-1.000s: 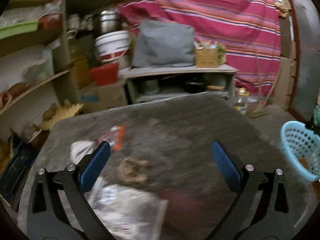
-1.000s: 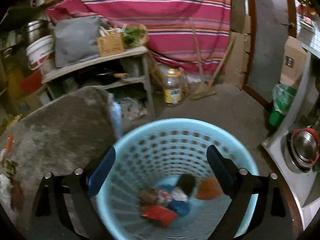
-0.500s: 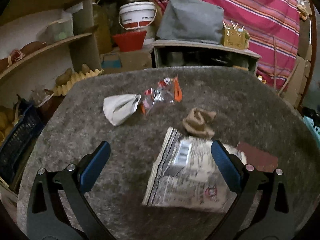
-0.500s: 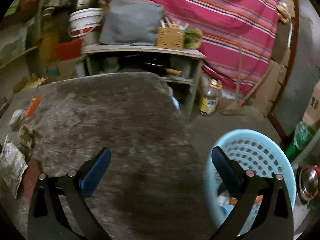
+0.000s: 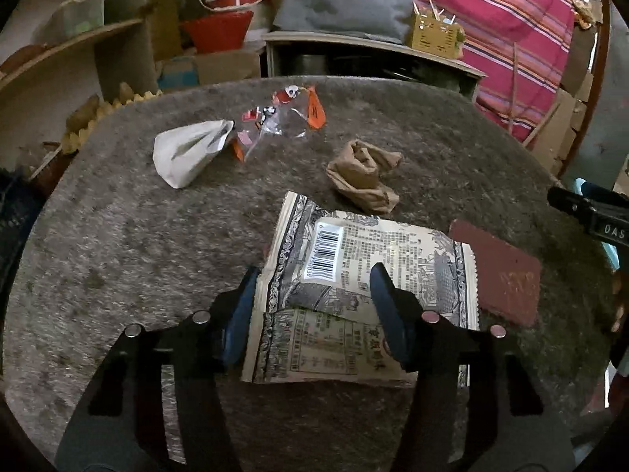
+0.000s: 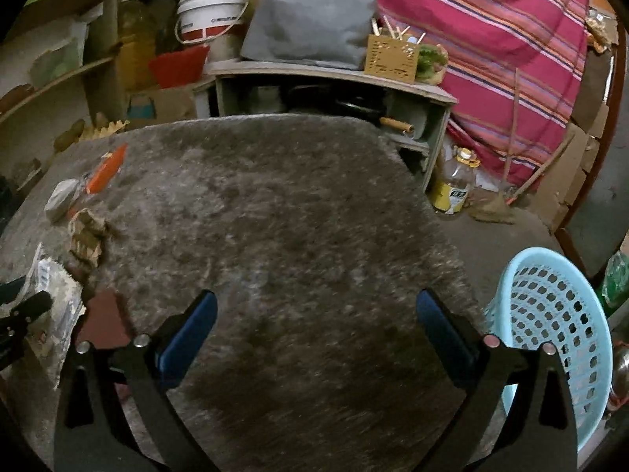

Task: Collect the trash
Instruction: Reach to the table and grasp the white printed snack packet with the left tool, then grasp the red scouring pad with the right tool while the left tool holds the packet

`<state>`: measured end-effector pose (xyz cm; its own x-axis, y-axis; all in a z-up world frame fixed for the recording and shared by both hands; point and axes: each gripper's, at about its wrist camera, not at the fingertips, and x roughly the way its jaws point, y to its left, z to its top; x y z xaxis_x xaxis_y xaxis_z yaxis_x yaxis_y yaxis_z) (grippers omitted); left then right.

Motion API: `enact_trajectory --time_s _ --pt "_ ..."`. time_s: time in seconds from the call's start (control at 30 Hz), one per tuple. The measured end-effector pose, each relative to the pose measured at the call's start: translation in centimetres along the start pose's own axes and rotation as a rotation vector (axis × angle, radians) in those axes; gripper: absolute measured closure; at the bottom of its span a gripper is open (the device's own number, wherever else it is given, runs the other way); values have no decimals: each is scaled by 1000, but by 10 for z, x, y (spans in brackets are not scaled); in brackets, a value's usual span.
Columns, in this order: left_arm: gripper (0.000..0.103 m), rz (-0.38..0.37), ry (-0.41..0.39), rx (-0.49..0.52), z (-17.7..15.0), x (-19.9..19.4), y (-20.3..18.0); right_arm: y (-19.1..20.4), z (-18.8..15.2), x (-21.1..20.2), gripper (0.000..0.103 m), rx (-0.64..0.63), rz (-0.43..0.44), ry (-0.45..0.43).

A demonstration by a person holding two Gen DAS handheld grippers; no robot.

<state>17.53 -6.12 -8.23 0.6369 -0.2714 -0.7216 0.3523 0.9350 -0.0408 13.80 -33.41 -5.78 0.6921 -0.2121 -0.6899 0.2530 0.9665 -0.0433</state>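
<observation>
A large printed snack bag (image 5: 365, 275) lies flat on the grey table (image 5: 137, 244). My left gripper (image 5: 314, 287) hangs low over it, jaws partly closed astride the bag's near half. A dark red wrapper (image 5: 499, 271) lies right of the bag. A crumpled brown paper (image 5: 361, 175), a white paper bag (image 5: 188, 151) and a clear wrapper with orange bits (image 5: 291, 118) lie farther back. My right gripper (image 6: 314, 314) is open and empty over the bare table middle. The light blue basket (image 6: 550, 322) stands off the table's right edge.
Shelves with jars and boxes (image 5: 78, 51) stand at the left. A low shelf with a grey cushion (image 6: 310, 19) stands behind the table. An oil bottle (image 6: 452, 185) and a broom (image 6: 507, 196) sit on the floor by a striped curtain (image 6: 491, 27).
My left gripper has dropped toward the printed bag and its jaws have narrowed around it. My right gripper has swung left from above the basket to over the table.
</observation>
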Motion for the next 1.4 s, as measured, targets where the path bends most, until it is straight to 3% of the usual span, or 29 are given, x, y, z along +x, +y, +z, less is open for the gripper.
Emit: enact_trajectory --time_s 0.13,0.4,0.6,0.63,0.77,1.03,1.33,1.4 --pt "78 8 -5 -7 -1 -5 4 4 -4 -3 4 8 38 1" --pt "86 27 -43 34 -2 -21 6 22 -11 -20 4 -36 78 -44" --pt "88 62 -123 -41 8 -48 31 39 -22 -23 4 -61 136 -32" --pt "103 61 -130 -66 10 -51 39 44 -25 -23 4 -74 139 -29" --pt "103 61 -133 -123 11 -56 59 63 -34 -22 4 -121 151 -22" --pt "103 125 -118 -103 4 -53 71 98 -45 -20 4 -221 172 -1" --pt "102 183 -66 -128 -5 -41 93 95 -42 -10 4 -189 212 52" --pt "100 189 -38 -124 -8 -35 96 97 -41 -9 10 -199 230 49"
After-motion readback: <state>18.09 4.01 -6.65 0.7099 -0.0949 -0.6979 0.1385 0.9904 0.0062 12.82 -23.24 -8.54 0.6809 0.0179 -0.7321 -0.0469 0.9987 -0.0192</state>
